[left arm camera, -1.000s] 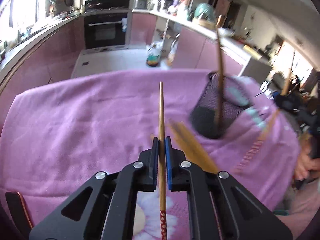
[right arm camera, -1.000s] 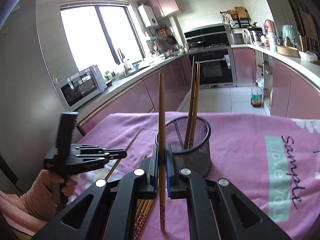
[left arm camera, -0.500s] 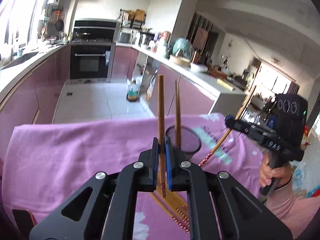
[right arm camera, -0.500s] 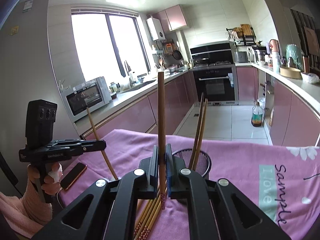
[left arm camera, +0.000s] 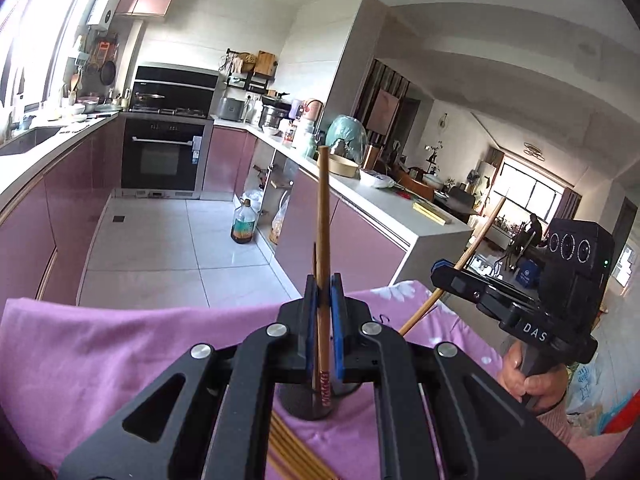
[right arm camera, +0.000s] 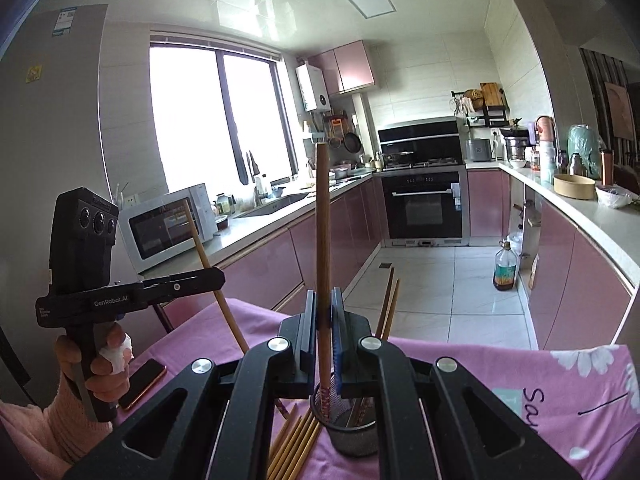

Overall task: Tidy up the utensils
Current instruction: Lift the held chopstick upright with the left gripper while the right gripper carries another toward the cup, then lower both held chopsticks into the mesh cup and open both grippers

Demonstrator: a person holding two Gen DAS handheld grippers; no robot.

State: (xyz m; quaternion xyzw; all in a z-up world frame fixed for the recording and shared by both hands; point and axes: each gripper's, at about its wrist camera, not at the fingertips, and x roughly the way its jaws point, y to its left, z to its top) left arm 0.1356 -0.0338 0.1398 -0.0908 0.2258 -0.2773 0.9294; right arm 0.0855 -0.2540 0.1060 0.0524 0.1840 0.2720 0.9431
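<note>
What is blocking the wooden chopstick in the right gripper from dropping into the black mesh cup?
Nothing visible. The wooden chopstick in the right gripper hangs over the black mesh cup, its patterned tip at the open rim.

On my right gripper, seen from my left wrist, white letters on the side of its body read "DAS". On my left gripper, seen from my right wrist, the side bar reads "GenRobot.AI". The pink cloth carries dark script starting "Sa", the rest cut off. The stickers on the fridge are too small to read
</note>
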